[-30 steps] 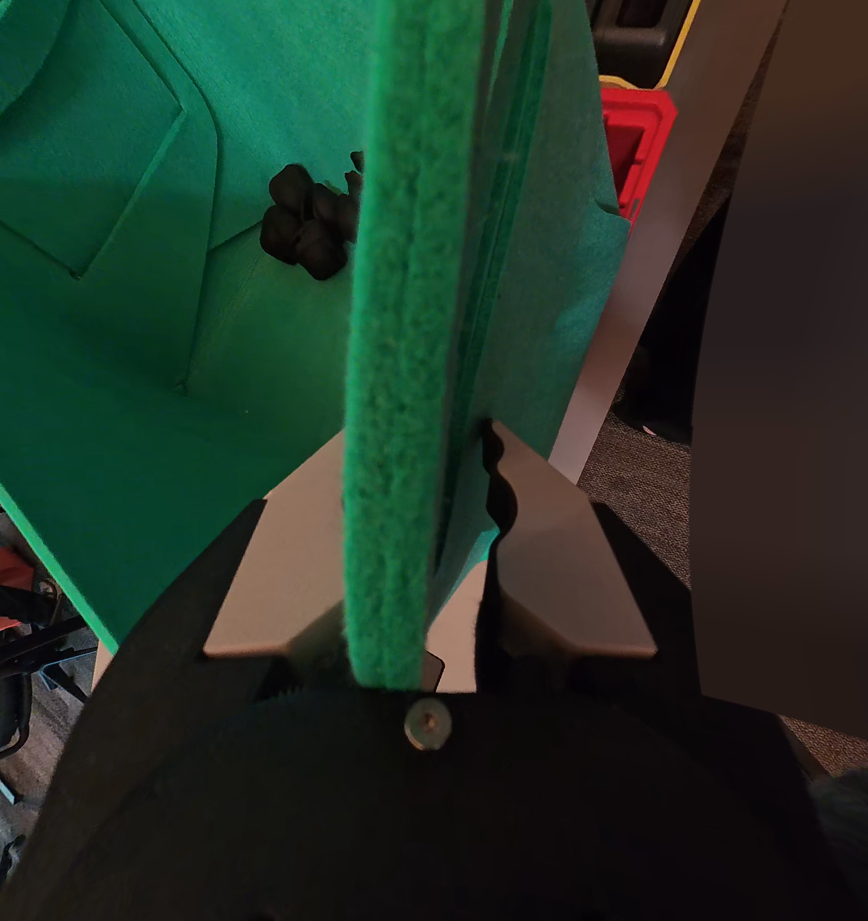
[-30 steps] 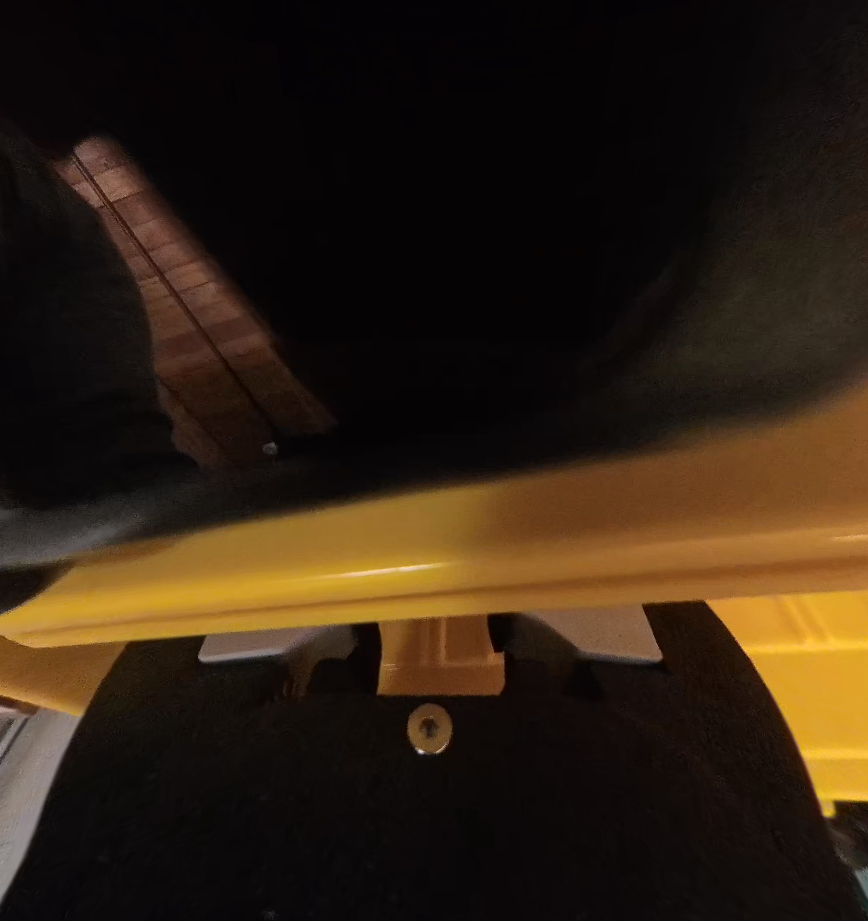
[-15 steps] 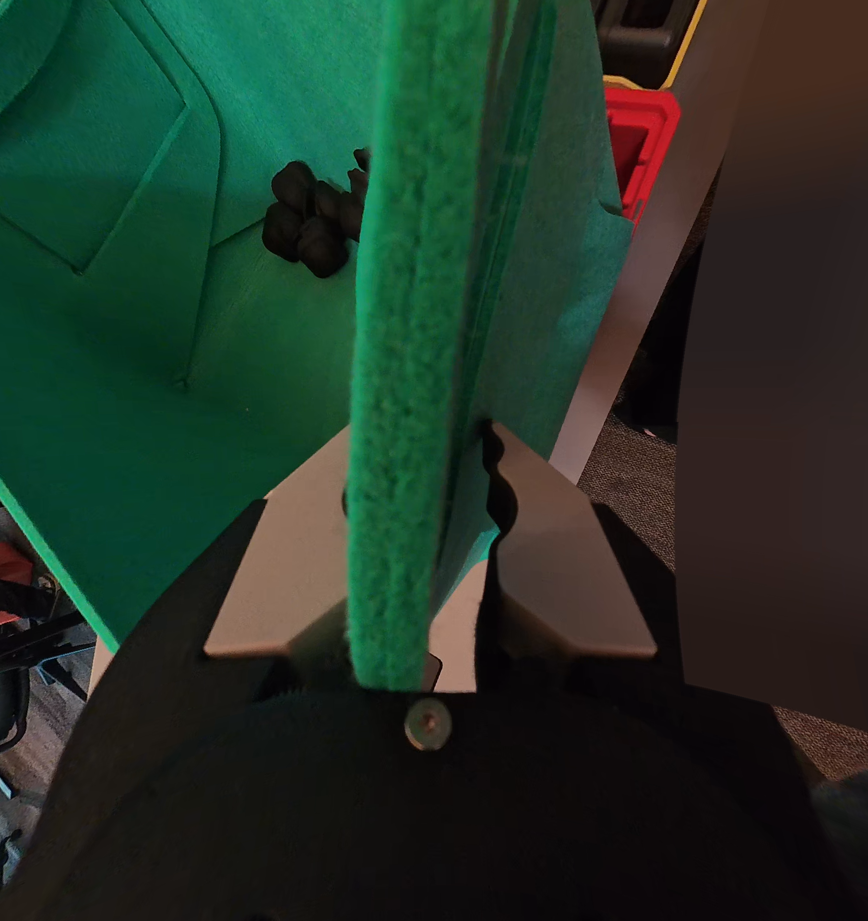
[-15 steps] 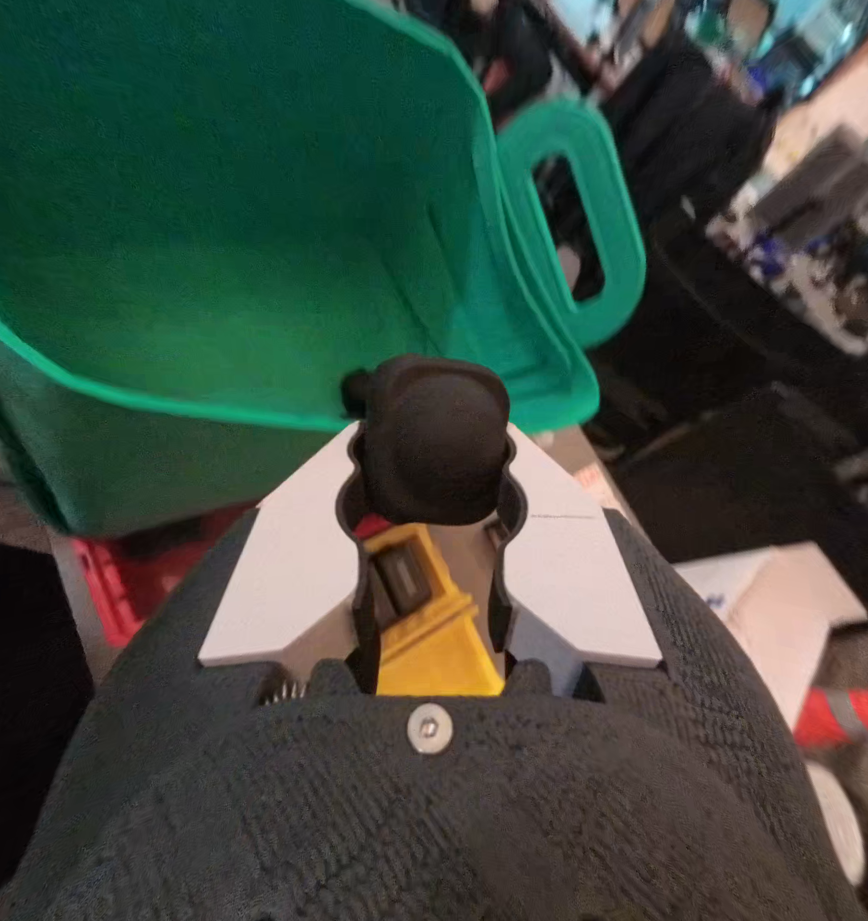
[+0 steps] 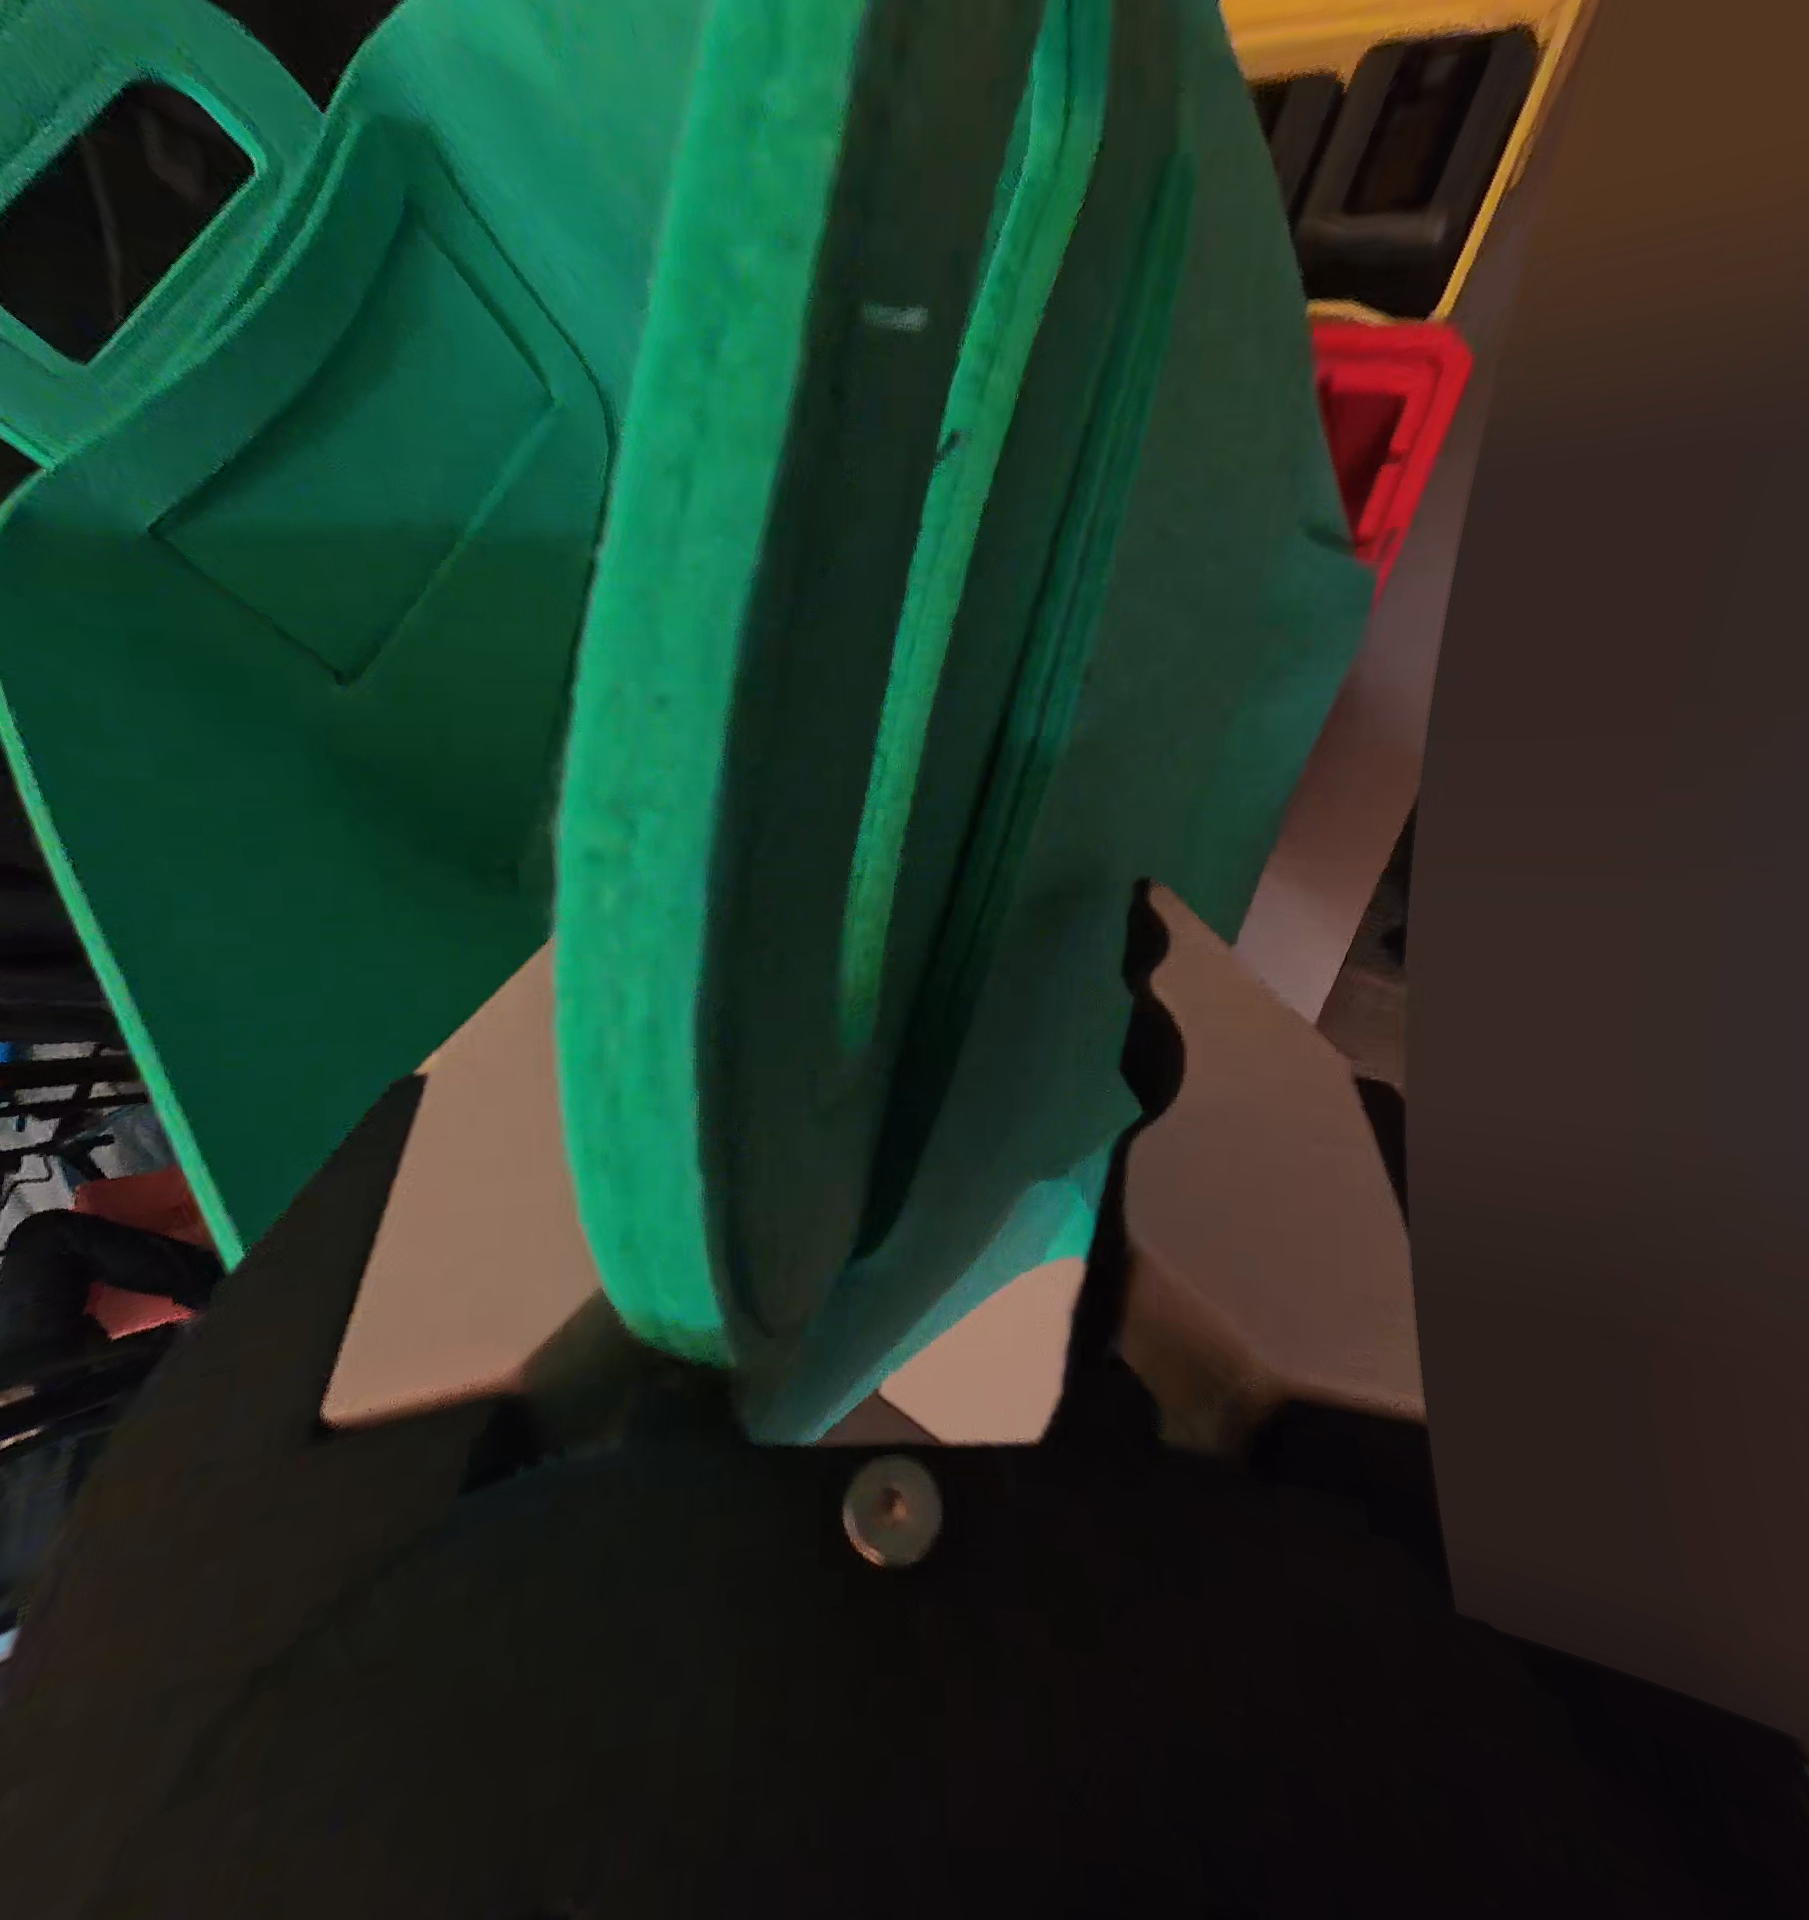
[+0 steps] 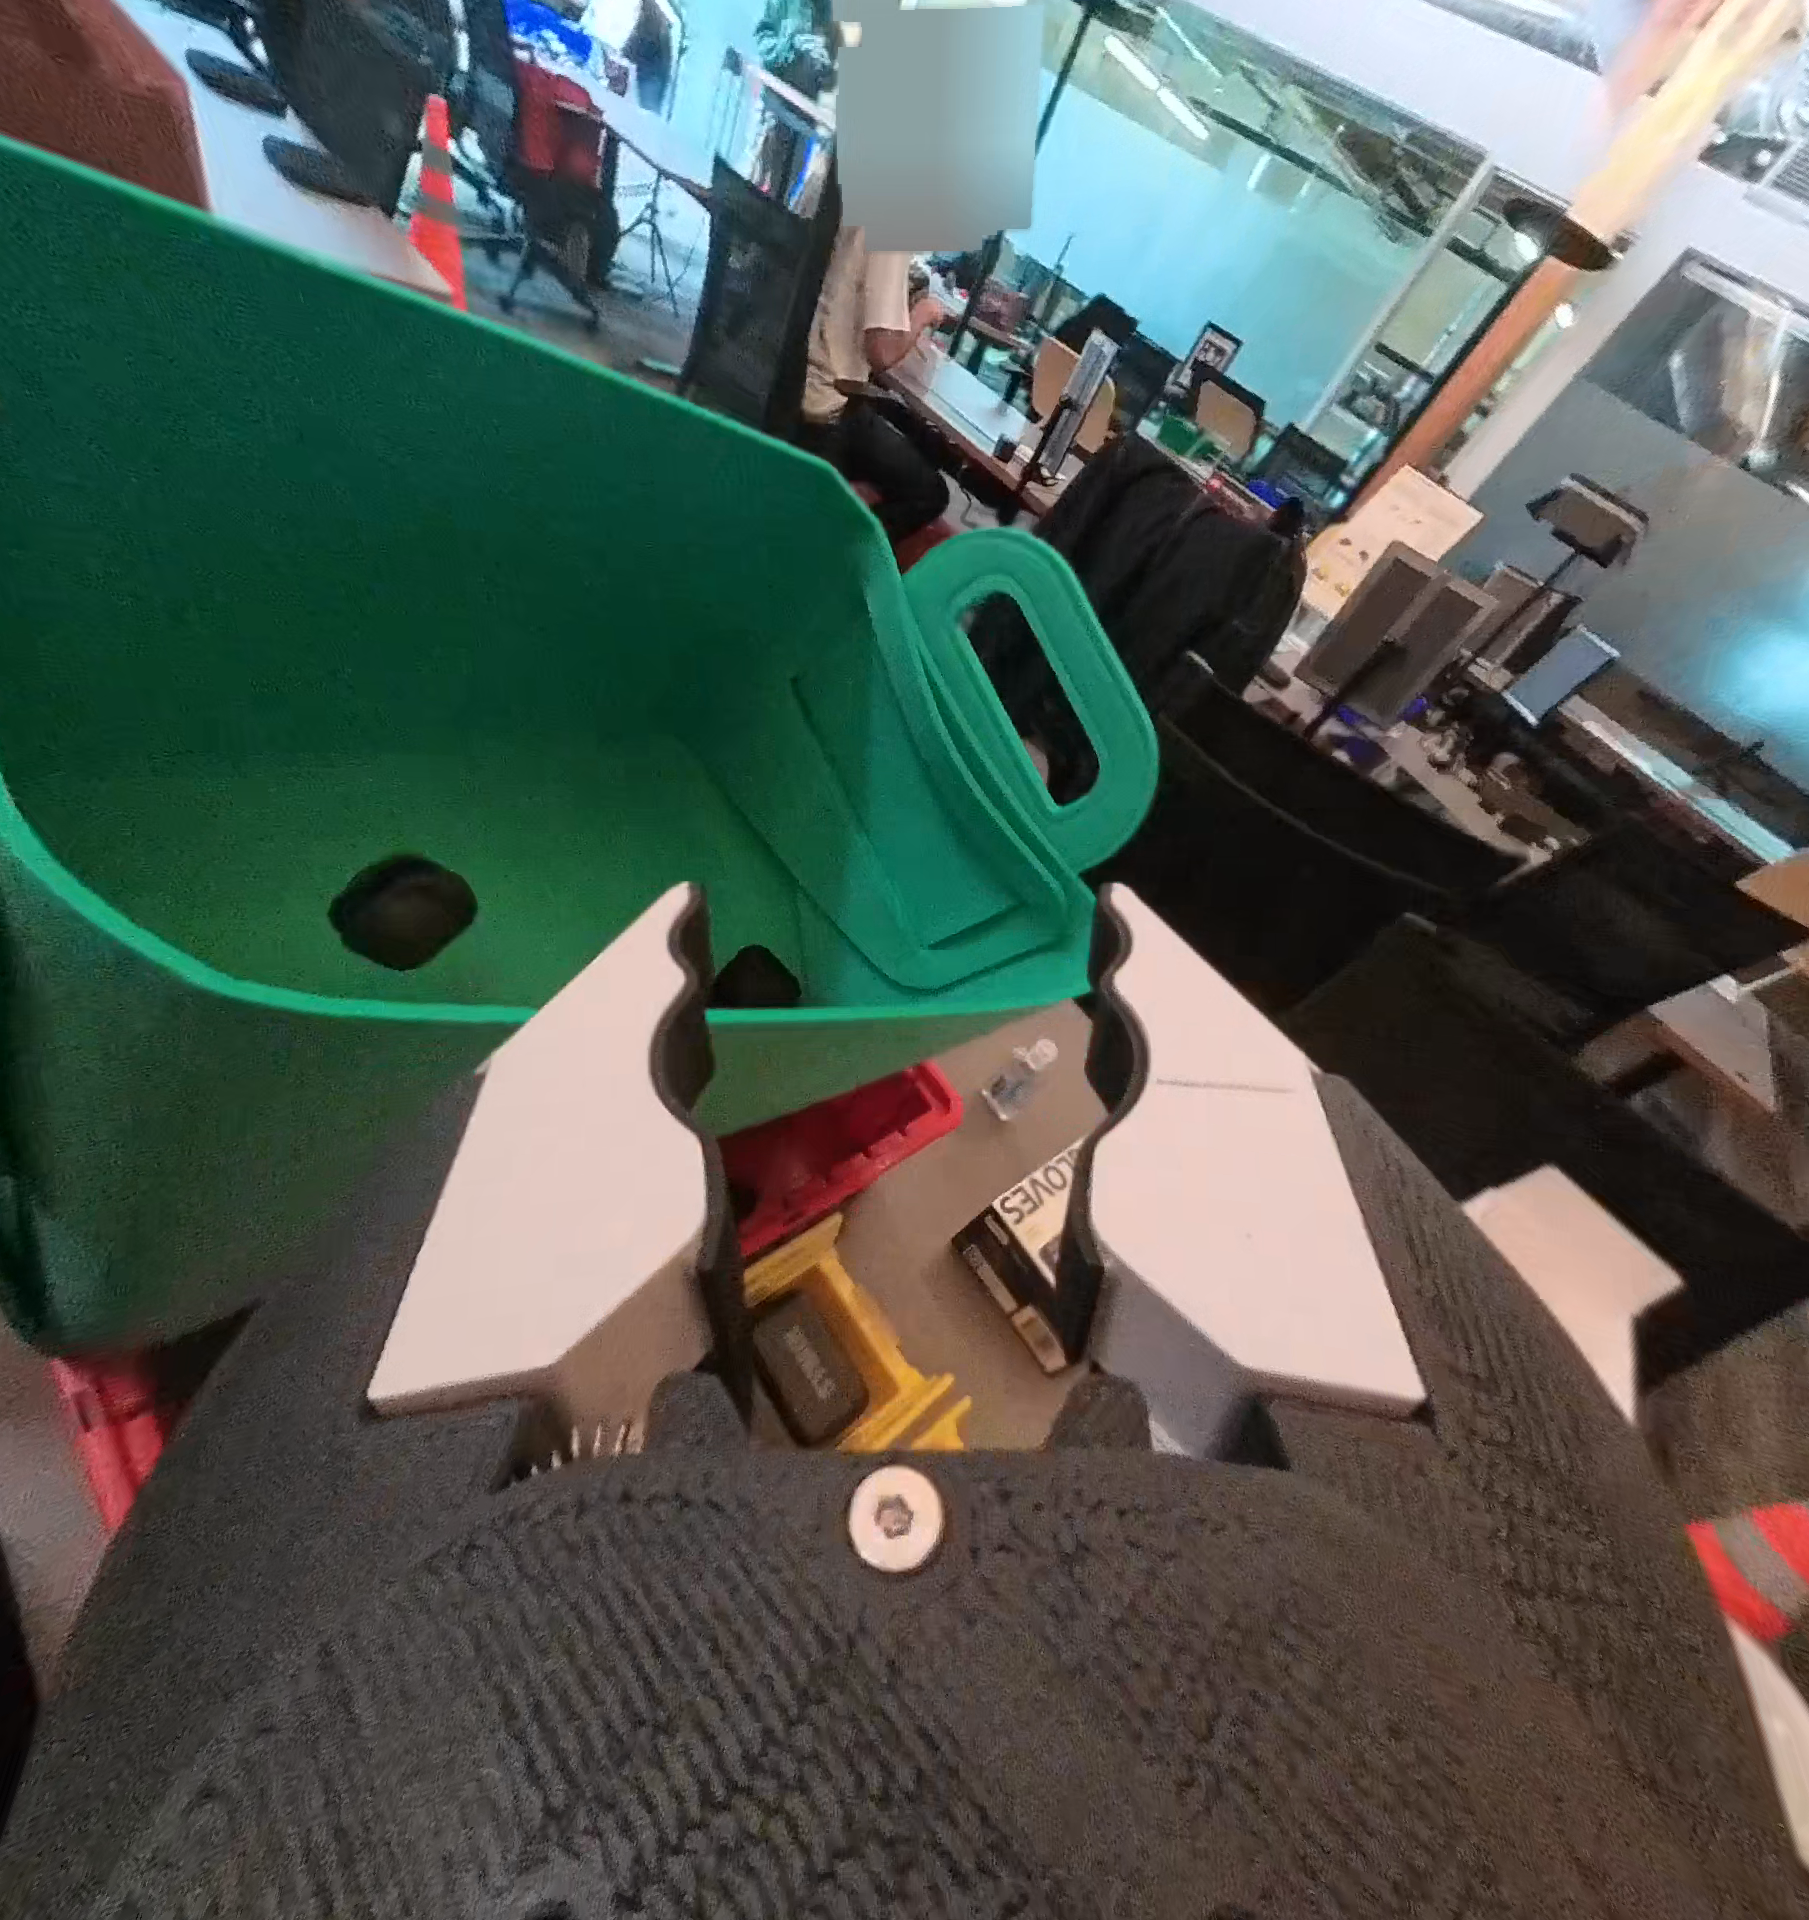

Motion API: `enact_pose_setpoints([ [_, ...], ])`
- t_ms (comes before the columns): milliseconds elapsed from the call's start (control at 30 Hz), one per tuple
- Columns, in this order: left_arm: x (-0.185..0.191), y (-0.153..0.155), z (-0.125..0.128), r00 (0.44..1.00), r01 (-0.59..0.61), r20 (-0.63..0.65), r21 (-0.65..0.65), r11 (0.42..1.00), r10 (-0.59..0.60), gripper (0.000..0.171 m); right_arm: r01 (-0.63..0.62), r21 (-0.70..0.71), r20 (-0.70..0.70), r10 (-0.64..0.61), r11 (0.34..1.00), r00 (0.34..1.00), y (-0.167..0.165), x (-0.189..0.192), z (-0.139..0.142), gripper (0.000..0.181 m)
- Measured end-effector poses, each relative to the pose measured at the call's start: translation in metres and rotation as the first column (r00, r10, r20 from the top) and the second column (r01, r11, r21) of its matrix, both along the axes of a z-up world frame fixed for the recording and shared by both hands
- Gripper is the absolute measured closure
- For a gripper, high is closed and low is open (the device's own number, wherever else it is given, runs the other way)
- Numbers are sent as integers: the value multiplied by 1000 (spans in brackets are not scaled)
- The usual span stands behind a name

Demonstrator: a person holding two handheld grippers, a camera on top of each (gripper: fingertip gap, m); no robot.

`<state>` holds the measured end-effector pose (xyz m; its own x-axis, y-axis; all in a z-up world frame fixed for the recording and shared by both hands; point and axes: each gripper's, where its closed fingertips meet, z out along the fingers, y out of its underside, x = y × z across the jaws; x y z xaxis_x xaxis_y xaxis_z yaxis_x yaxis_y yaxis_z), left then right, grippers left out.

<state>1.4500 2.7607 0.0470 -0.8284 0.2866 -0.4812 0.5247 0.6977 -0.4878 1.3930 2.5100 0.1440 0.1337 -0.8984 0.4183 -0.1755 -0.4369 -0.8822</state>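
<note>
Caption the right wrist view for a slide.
Open right tool beside a green felt bag holding two black objects.

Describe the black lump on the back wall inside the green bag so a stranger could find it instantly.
Start at the big green felt bag filling the left of the right wrist view, its mouth open toward the camera. Look down its inner back wall, left of the open right gripper: the rounded black object sits there. A second black object lies lower, beside the gripper's left finger.
</note>
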Motion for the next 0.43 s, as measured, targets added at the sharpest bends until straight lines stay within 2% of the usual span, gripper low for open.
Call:
enact_pose_setpoints([
  [100, -8, -15, 11, 998, 37, -57, -54, 998, -40, 67, 33, 111, 13, -35, 993, 999, -16, -23, -17, 113],
  [200, -20, -26, 20, 991, 92, -90, -83, 992, -100, 68, 43, 195, -19, -40, 980, 999, -23, -36, -37, 114],
  [267, -20, -31, 19, 992, 99, -67, -55, 994, -102, 76, 44, 219, -42, -36, 975, 998, -24, -39, -46, 114],
  [367, -15, -37, 17, 996, 89, 2, -16, 996, -89, 101, 15, 218, -54, -4, 976, 999, -16, -35, -49, 118],
  [433, -22, -35, 18, 992, 129, 0, -2, 992, -129, 115, -35, 200, -51, 47, 979, 998, -6, -26, -43, 124],
])
